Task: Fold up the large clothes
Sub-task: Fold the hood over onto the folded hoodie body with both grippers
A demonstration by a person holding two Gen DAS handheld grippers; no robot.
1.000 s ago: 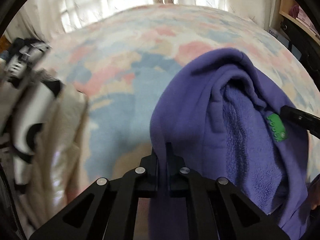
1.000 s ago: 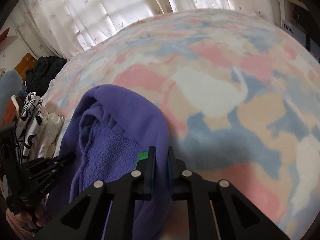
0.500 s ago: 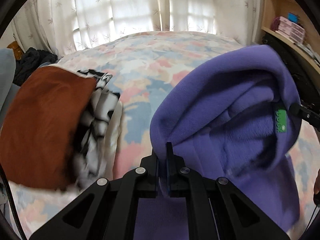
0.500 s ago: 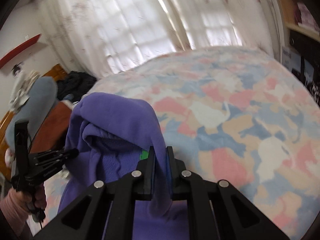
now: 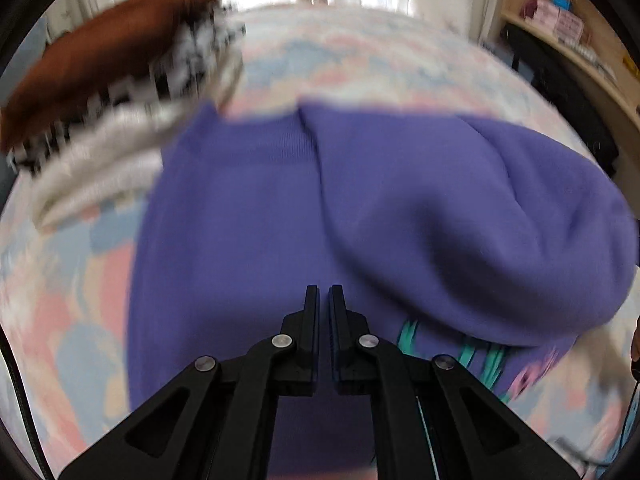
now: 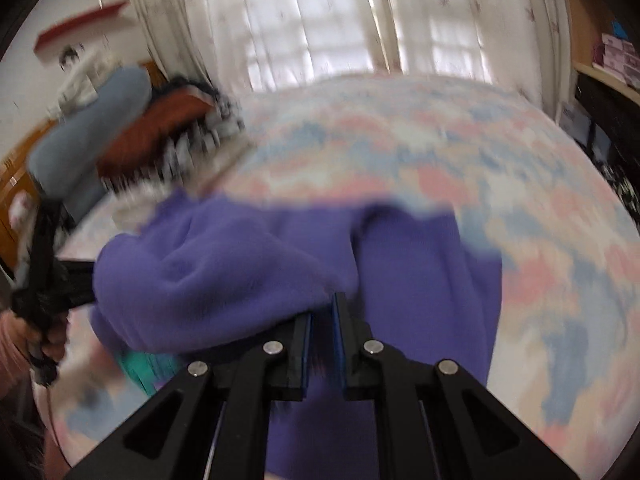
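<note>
Fingers of the left gripper (image 5: 324, 300) and right gripper (image 6: 322, 312) are both pinched shut on the near edge of the purple fleece hooded sweatshirt (image 5: 360, 208). From the jaws its length runs away over the pastel patchwork bedspread (image 6: 500, 168), hood bunched between the hands. Beyond lies a blurred heap of brown and black-and-white clothes (image 5: 120, 80).

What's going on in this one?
A person holds a gripper in each hand, working a purple hoodie over a pastel bedspread. Both the left gripper and the right gripper are shut on its fabric. The hoodie hangs bunched between them, not yet folded. Other clothes sit piled at the bed's edge.
</note>
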